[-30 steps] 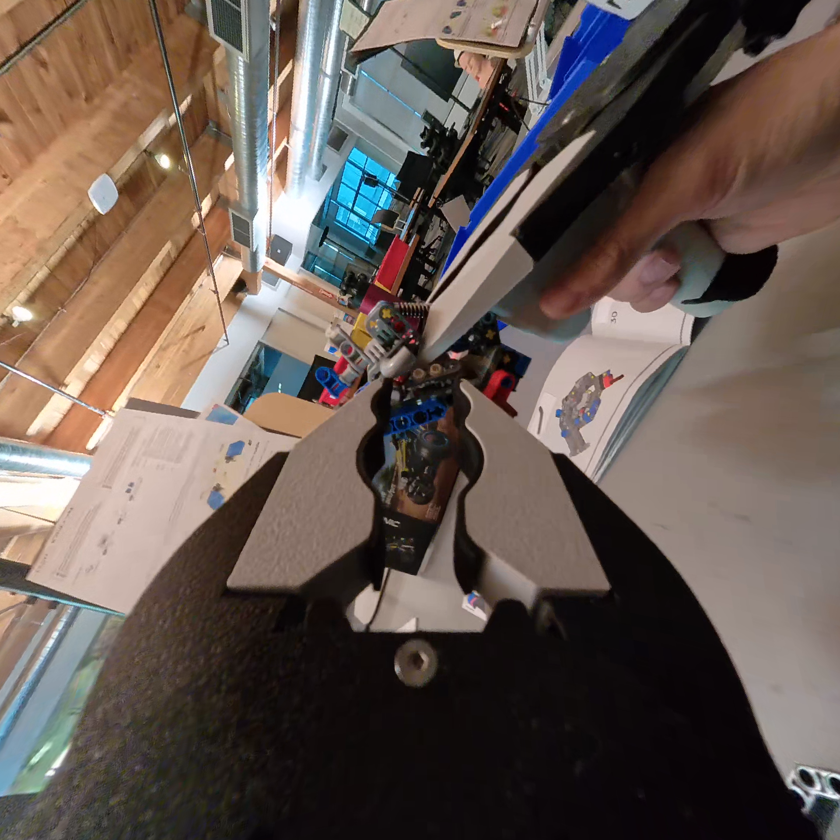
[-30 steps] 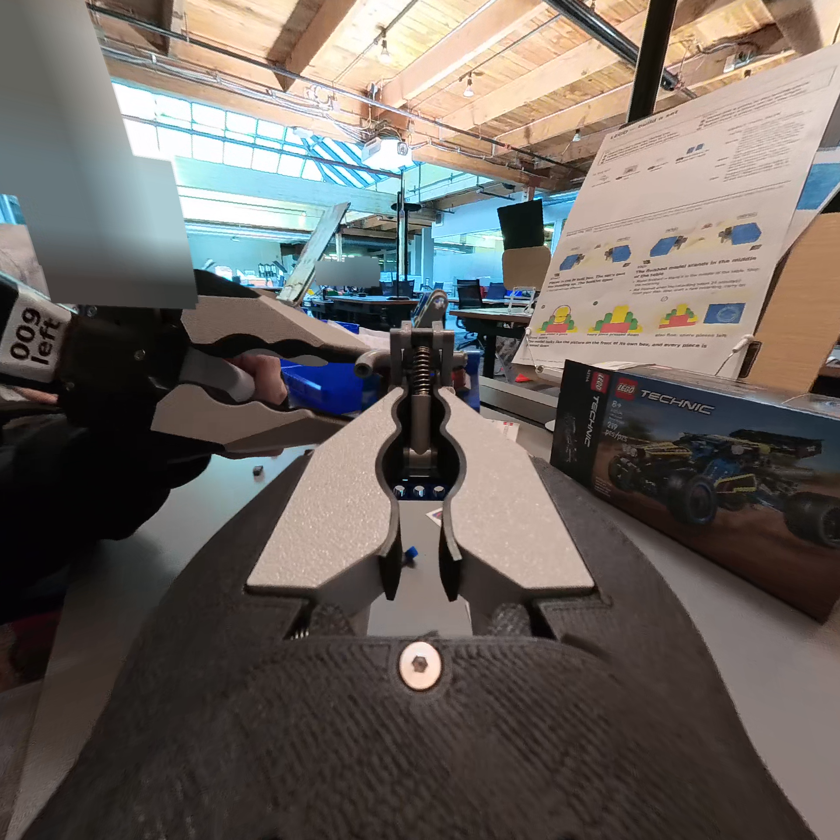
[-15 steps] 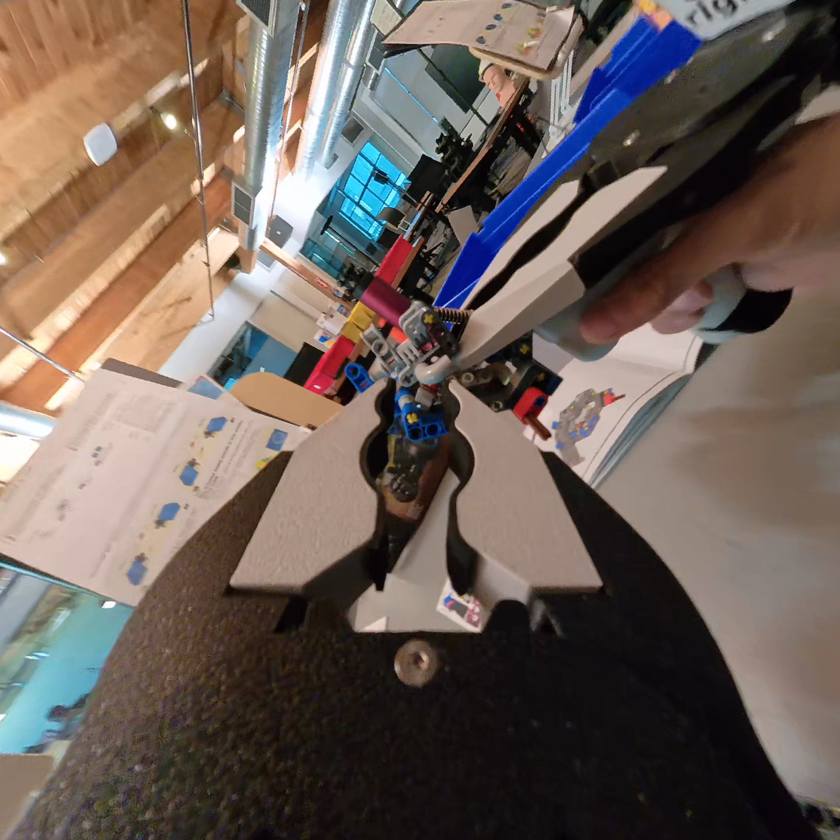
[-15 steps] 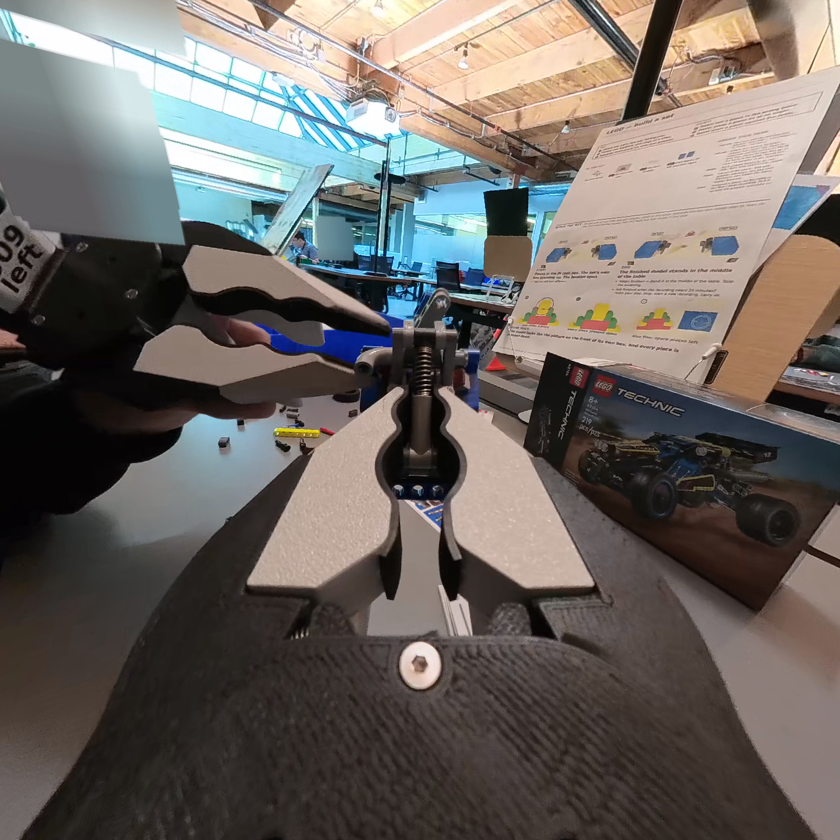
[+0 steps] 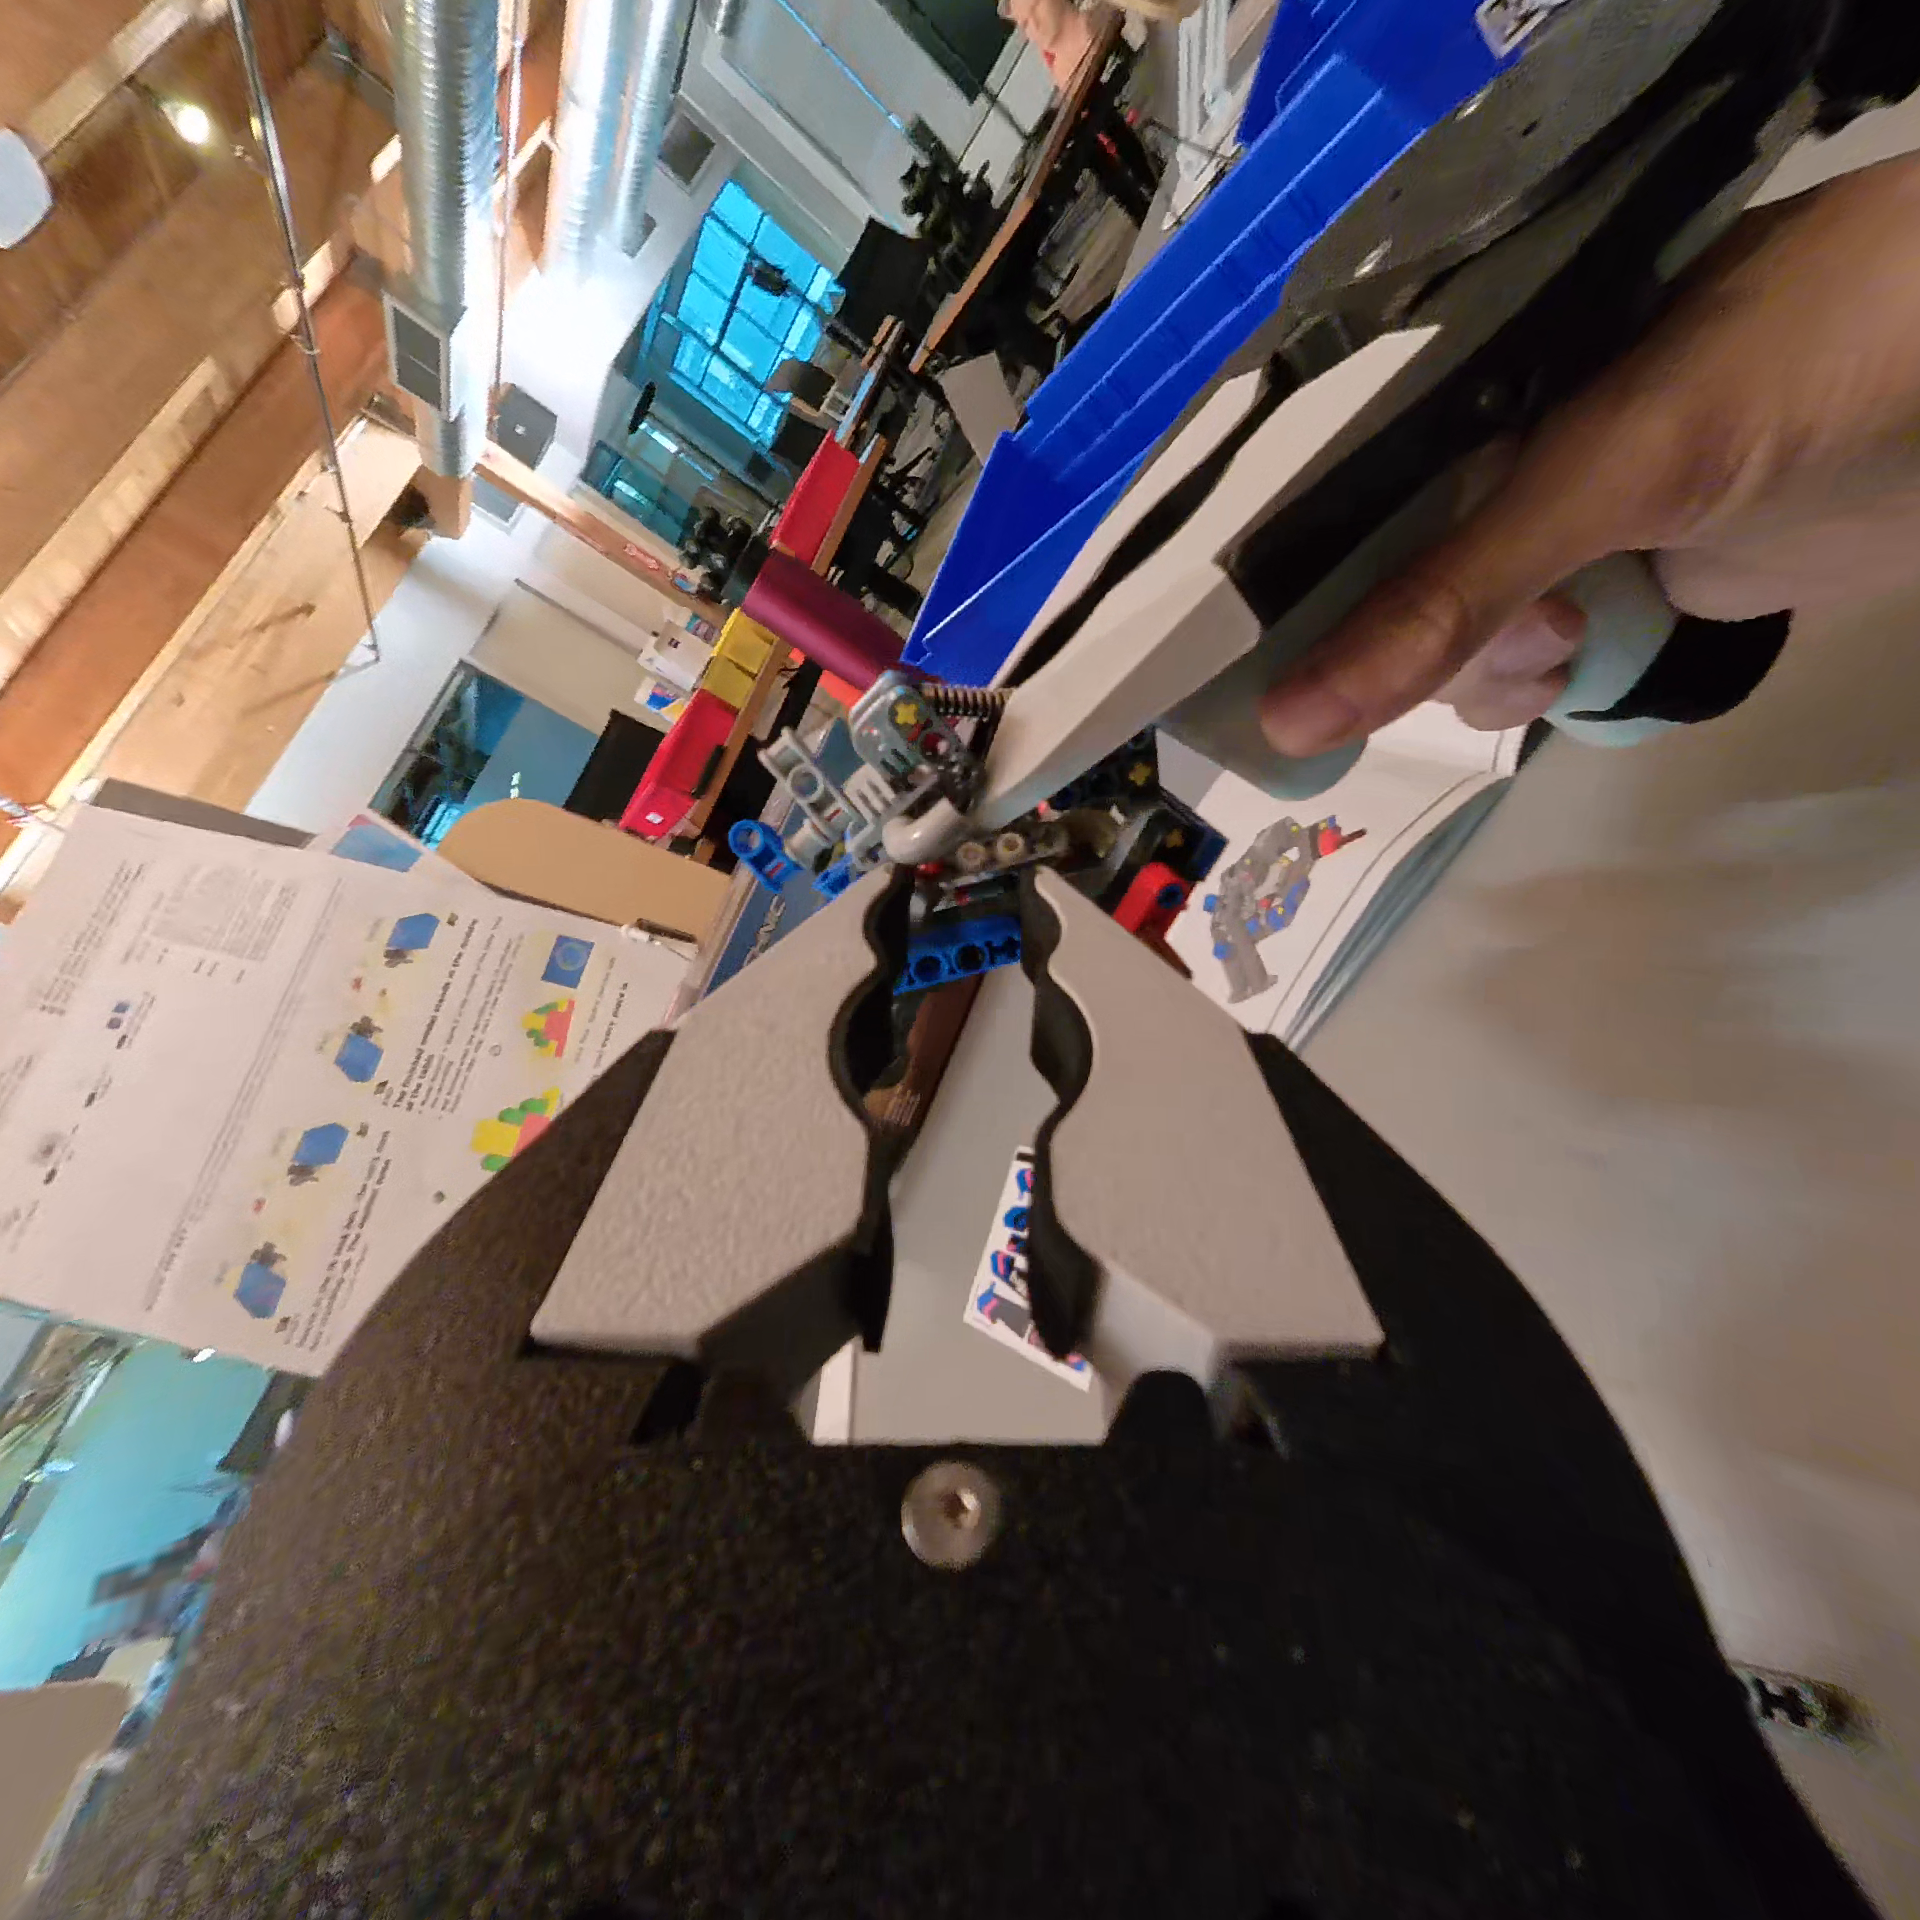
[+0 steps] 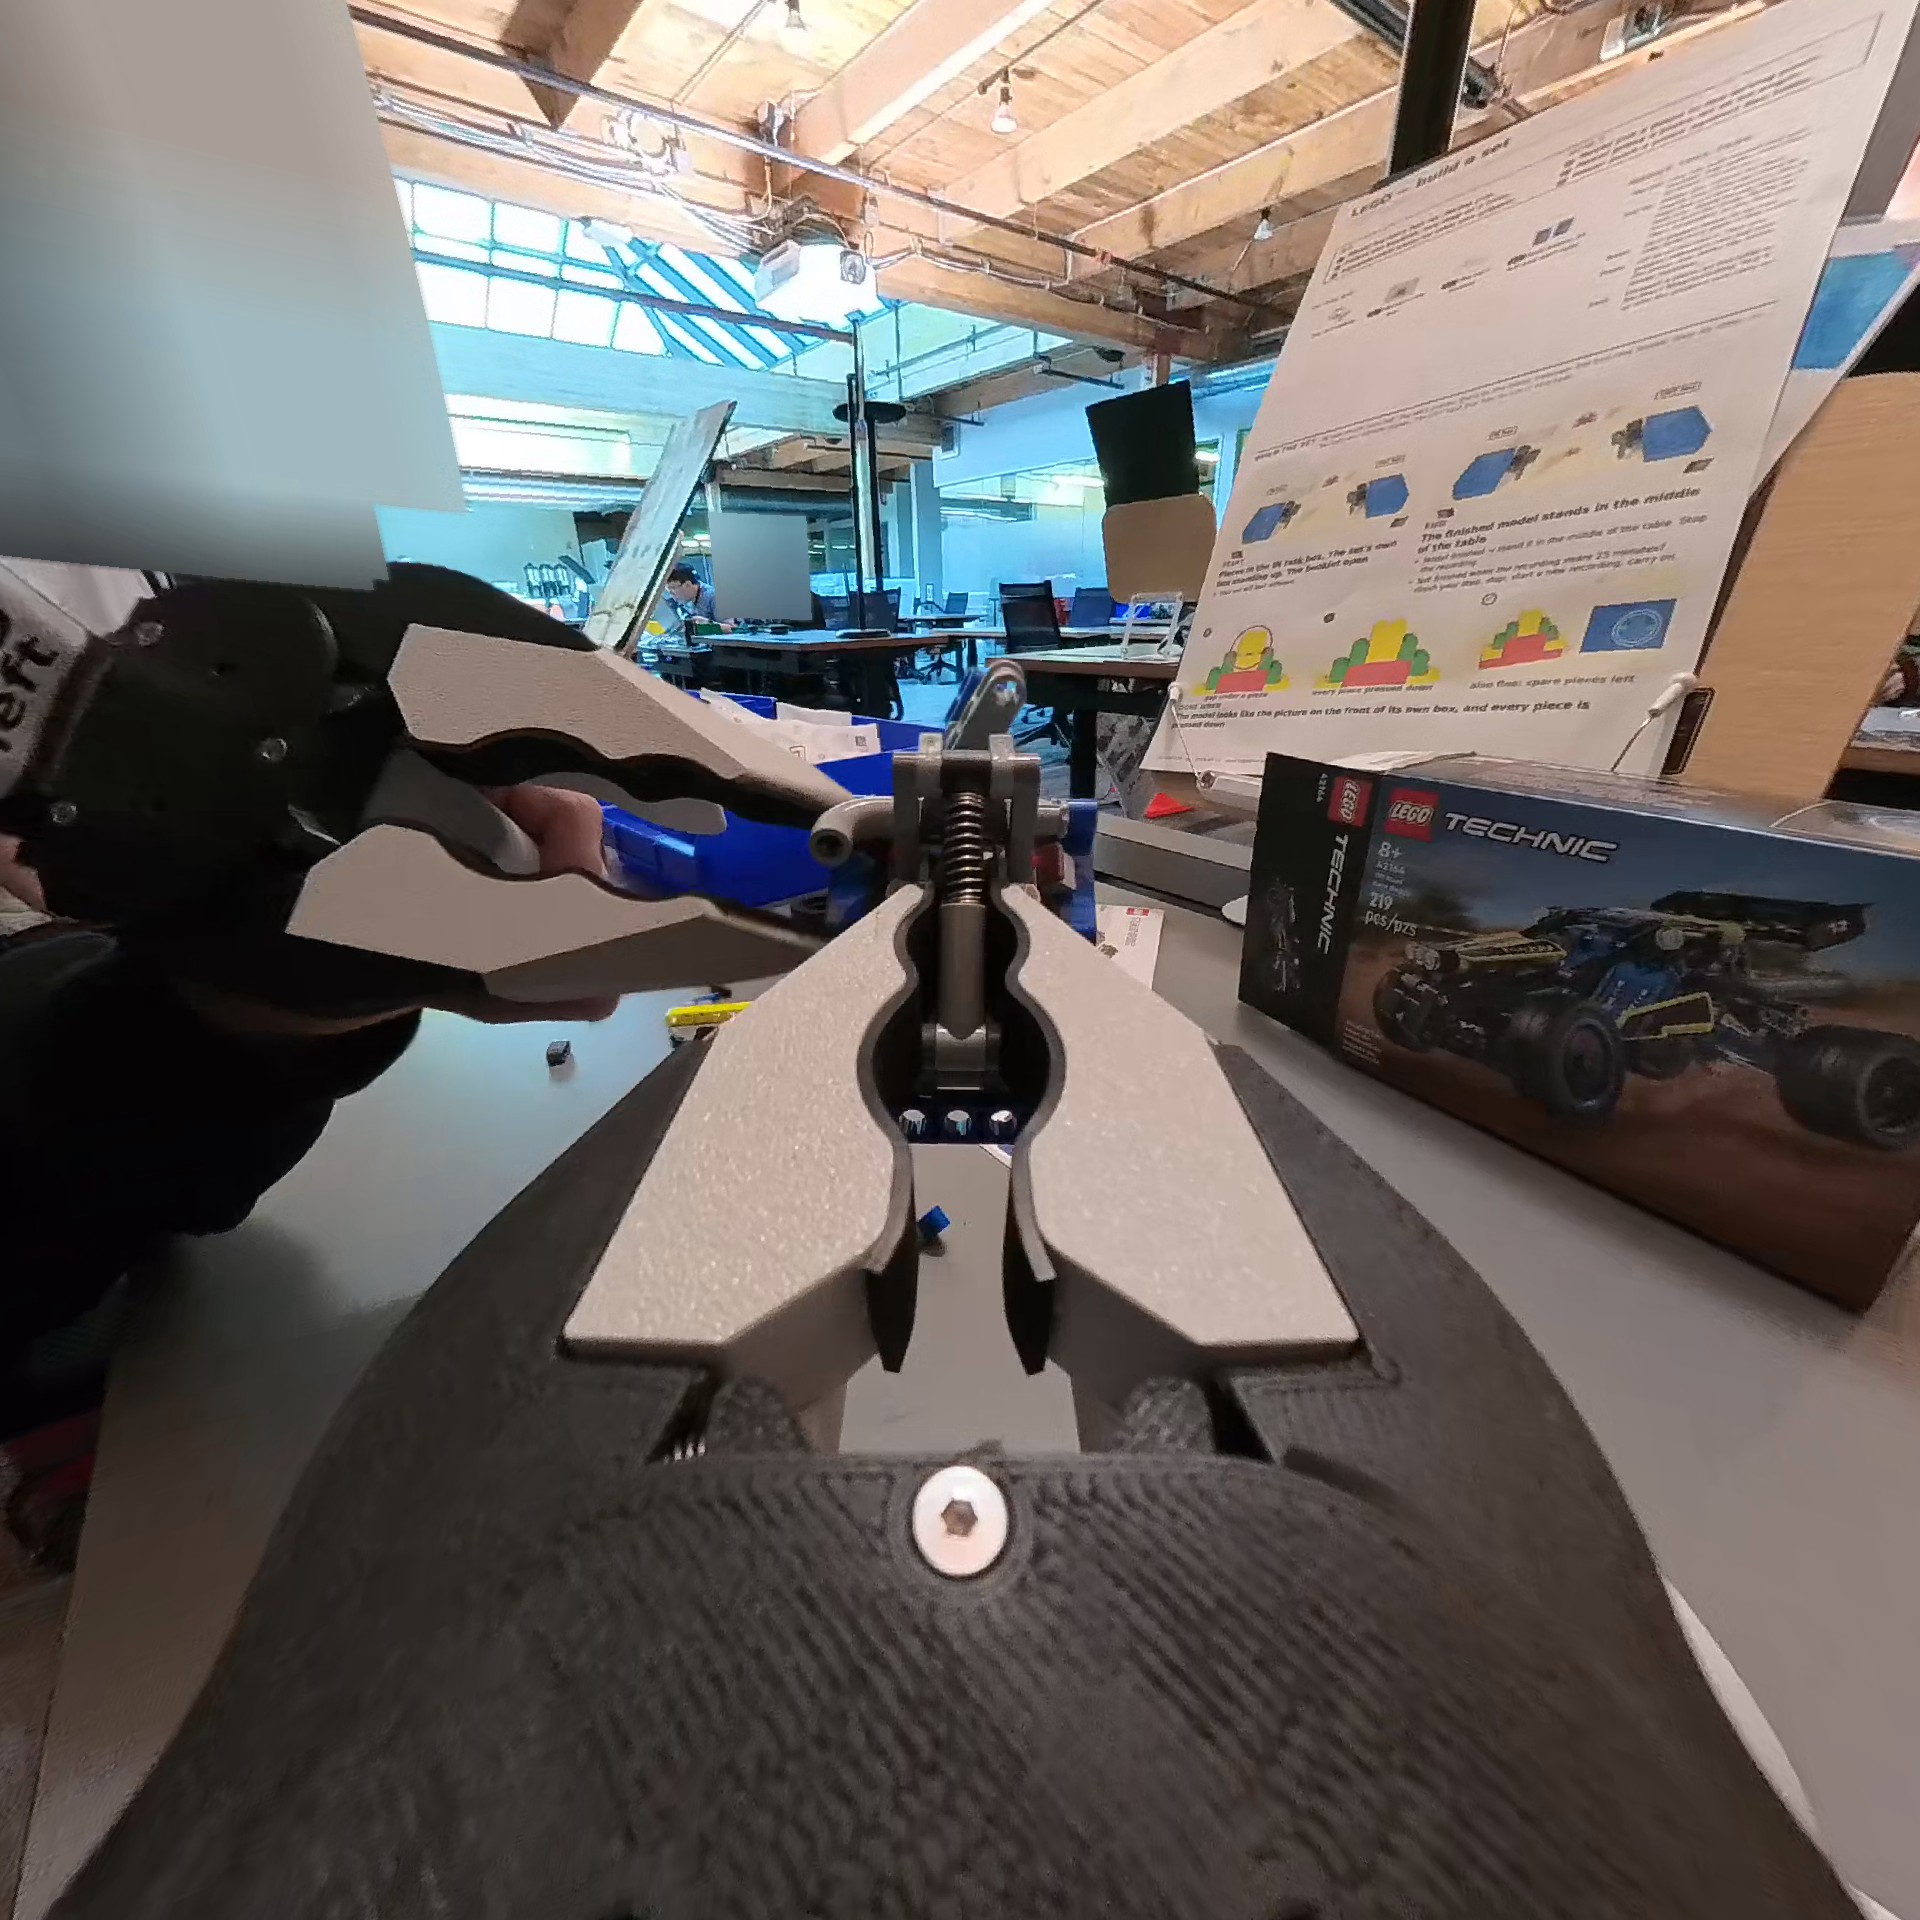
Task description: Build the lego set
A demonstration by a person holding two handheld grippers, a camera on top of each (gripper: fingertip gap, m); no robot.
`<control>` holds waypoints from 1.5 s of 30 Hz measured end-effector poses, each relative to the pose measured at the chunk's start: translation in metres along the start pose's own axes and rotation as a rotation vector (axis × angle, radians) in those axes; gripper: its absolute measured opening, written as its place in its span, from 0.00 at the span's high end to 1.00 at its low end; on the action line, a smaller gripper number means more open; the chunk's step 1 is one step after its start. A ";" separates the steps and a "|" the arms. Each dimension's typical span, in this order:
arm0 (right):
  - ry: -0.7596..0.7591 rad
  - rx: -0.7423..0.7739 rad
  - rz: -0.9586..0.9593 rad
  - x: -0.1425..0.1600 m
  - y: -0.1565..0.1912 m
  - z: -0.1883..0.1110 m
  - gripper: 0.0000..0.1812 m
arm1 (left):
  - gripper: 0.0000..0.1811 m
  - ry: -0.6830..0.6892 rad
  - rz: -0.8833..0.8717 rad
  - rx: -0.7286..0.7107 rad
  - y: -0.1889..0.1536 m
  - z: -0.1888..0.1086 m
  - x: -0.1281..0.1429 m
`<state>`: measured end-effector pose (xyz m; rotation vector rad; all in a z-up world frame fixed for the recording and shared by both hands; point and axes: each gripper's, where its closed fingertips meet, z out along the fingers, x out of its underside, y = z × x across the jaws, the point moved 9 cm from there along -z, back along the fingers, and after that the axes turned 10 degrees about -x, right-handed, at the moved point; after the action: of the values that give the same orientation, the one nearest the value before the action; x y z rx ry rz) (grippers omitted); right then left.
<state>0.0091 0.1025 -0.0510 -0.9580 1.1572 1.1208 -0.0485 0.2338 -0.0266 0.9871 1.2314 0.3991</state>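
- The grey table (image 6: pixel 1558 1455) carries everything.
- A set box (image 6: pixel 1579 997) lies on its long side on it.
- Left of the box lies a white leaflet (image 6: pixel 1127 940).
- Farther left of the box lie a yellow bar (image 6: pixel 707 1013) and a small black piece (image 6: pixel 559 1054).
- An open booklet (image 5: pixel 1309 904) lies on the table.

left claw (image 5: pixel 956 894): grey wavy-edged fingers | black textured body | silver screw | right claw (image 6: pixel 961 904): same

Two claws (image 6: pixel 961 904) (image 6: pixel 800 873), one lego model (image 6: pixel 966 831), one set box (image 6: pixel 1579 977), one poster (image 6: pixel 1507 468).
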 end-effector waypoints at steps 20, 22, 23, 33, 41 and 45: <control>0.085 0.121 0.068 0.001 -0.002 0.000 0.97 | 0.91 0.091 -0.189 0.131 -0.007 0.008 0.008; 0.078 0.114 0.077 0.001 -0.002 -0.001 0.97 | 0.89 0.074 -0.165 0.098 -0.003 0.006 0.005; 0.067 0.108 0.088 0.001 -0.002 -0.001 0.97 | 0.89 0.067 -0.155 0.085 -0.002 0.005 0.004; 0.075 0.084 0.085 0.002 0.003 0.003 0.97 | 0.86 0.079 -0.076 0.025 -0.004 0.006 0.004; 0.103 0.077 0.116 0.005 0.003 0.004 0.97 | 0.87 0.112 -0.223 0.058 0.000 0.009 0.012; 0.120 0.062 0.238 0.012 0.000 0.005 0.97 | 0.87 0.148 -0.223 0.085 -0.003 0.012 0.018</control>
<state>0.0110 0.1096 -0.0623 -0.8646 1.4248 1.2208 -0.0324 0.2406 -0.0401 0.8927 1.4857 0.2495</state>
